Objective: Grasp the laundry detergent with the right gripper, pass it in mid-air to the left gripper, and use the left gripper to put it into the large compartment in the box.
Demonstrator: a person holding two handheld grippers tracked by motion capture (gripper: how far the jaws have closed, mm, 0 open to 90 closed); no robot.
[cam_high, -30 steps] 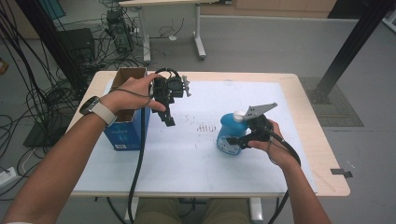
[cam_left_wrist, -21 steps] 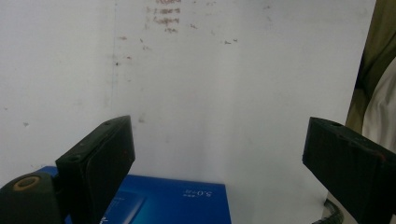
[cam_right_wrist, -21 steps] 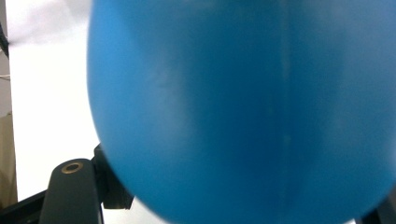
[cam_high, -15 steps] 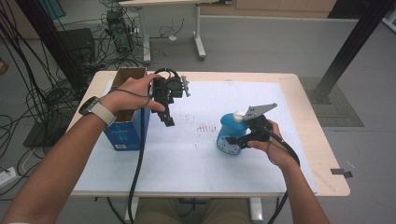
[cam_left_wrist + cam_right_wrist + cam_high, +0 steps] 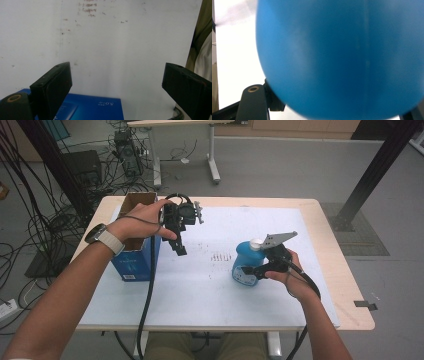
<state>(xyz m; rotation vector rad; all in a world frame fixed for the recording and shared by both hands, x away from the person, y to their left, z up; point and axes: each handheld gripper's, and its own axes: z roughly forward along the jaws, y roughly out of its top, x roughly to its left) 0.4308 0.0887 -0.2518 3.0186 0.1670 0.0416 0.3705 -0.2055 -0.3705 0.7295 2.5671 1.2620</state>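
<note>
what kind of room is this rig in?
Probably a lab or workshop: loose cables trail over a bare grey floor, a second desk's legs stand behind, and a black frame post rises beside the table.

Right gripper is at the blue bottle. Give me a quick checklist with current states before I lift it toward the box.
1. Blue bottle between the right gripper jaws: ok.
2. Jaws closed firmly on it: cannot tell.
3. Bottle upright, white cap on: ok.
4. Left gripper open, holding nothing: ok.
5. Blue box open at the top: ok.
6. Left gripper away from the box opening: not ok, it hovers beside it.
</note>
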